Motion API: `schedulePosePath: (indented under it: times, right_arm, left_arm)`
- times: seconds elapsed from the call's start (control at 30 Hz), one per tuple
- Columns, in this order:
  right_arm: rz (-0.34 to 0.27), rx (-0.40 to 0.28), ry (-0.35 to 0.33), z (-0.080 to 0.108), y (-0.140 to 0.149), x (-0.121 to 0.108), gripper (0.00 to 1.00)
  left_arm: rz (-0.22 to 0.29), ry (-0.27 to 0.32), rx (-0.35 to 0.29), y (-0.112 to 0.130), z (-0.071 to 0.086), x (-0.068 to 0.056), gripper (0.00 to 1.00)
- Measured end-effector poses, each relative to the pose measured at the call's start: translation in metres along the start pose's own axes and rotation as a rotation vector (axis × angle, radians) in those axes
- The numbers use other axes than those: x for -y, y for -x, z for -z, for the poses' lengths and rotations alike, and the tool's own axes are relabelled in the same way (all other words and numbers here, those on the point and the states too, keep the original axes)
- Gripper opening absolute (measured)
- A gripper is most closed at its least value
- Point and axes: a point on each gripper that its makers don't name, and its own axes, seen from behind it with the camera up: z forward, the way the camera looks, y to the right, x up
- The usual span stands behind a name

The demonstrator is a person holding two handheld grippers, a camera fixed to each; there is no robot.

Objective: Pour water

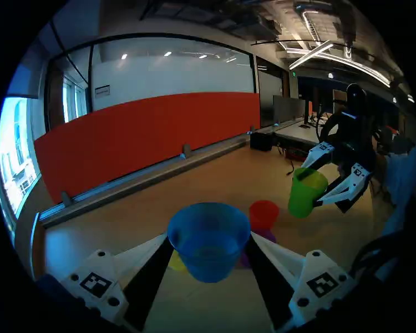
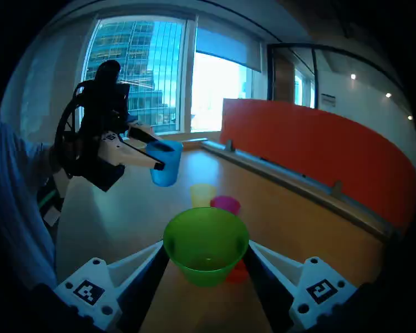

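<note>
Blue cup (image 1: 209,244) sits clamped in left gripper (image 1: 209,252), green cup (image 2: 206,247) in right gripper (image 2: 206,255); bring rims close, tip slowly.

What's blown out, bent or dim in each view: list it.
Right gripper view: the window is blown out to white, and the left gripper stands backlit, its body dark against it. Left gripper view: the orange partition bows from fisheye distortion; ceiling light strips glare.

Two hand-held grippers (image 1: 209,244) (image 2: 206,252) and five cups: blue (image 1: 209,247), green (image 2: 206,250), red (image 1: 263,213), yellow (image 2: 202,194), purple (image 2: 226,204).
</note>
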Motion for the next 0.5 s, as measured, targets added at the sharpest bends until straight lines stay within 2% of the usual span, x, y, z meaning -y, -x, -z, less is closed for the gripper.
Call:
schedulePosePath:
  times: [0.5]
  right_arm:
    - [0.026,-0.167,0.029,0.014,-0.065,-0.012,0.91]
  left_arm:
    - [0.032,-0.03,-0.174,-0.061,0.024,-0.005,0.86]
